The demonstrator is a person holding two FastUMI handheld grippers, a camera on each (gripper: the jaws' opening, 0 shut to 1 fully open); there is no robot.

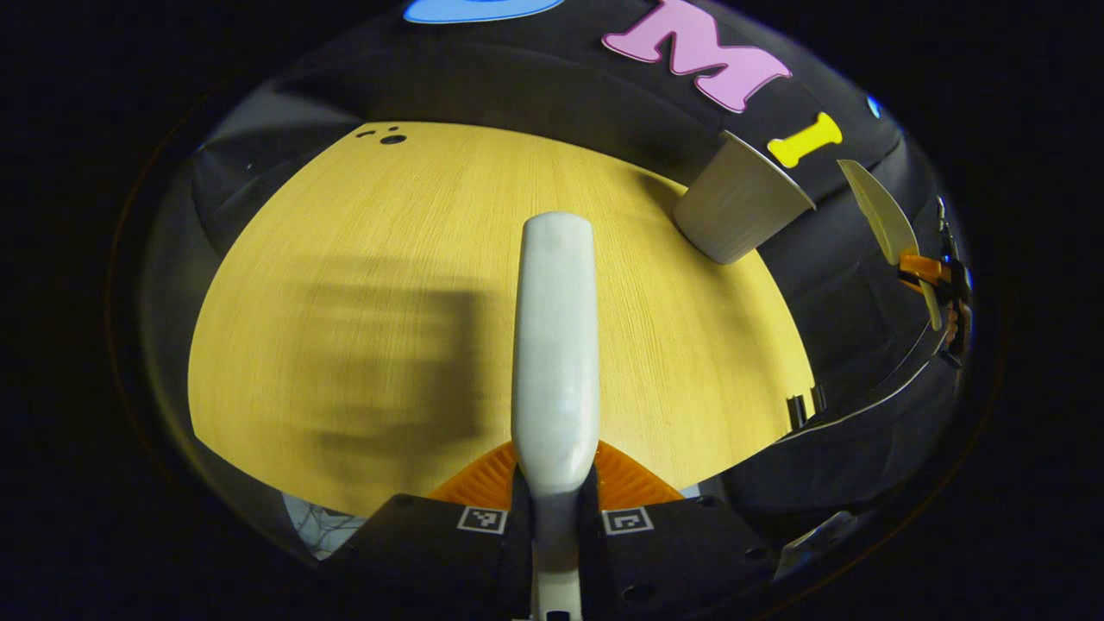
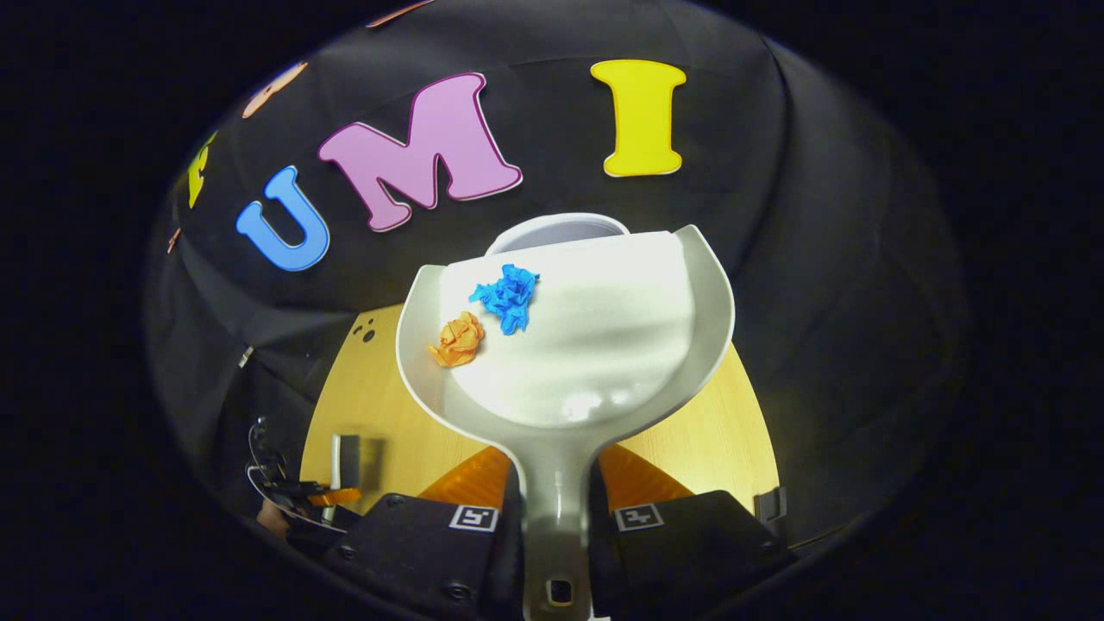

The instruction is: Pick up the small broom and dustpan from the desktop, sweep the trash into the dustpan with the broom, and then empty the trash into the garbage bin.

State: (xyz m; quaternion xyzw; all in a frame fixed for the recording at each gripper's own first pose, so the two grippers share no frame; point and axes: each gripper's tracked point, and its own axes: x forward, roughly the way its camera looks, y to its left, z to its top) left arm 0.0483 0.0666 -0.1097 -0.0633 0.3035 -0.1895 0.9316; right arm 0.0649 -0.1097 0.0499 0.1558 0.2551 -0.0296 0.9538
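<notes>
Left gripper (image 1: 552, 509): jaws nearly closed, clamped on the broom (image 1: 555, 345) handle, one finger pressing each side. The white handle runs straight ahead from between the jaws, out over the wooden desktop (image 1: 362, 259). Bristles not visible. A blurred shadow falls on the desktop left of the handle.

Ahead and to the right of the left jaws, the garbage bin (image 1: 737, 211) stands at the far edge of the desktop, pale, looks tilted by the lens. Further right, well apart, the right gripper (image 1: 936, 289) shows edge-on with the dustpan (image 1: 880, 211) rising from it.

Right gripper (image 2: 556, 526): jaws also narrow, gripping the dustpan (image 2: 586, 345) handle from both sides. Pan spreads out directly ahead of the jaws, raised above the desktop (image 2: 379, 414). Two crumpled paper balls lie in the pan: orange trash (image 2: 458, 339) near the left rim, blue trash (image 2: 507, 296) just beyond it, closer to the front lip. They're near each other; contact unclear.

The bin's (image 2: 559, 231) rim peeks out just past the pan's front lip, straight ahead of the right jaws. The left gripper (image 2: 302, 496) shows low on the left.
</notes>
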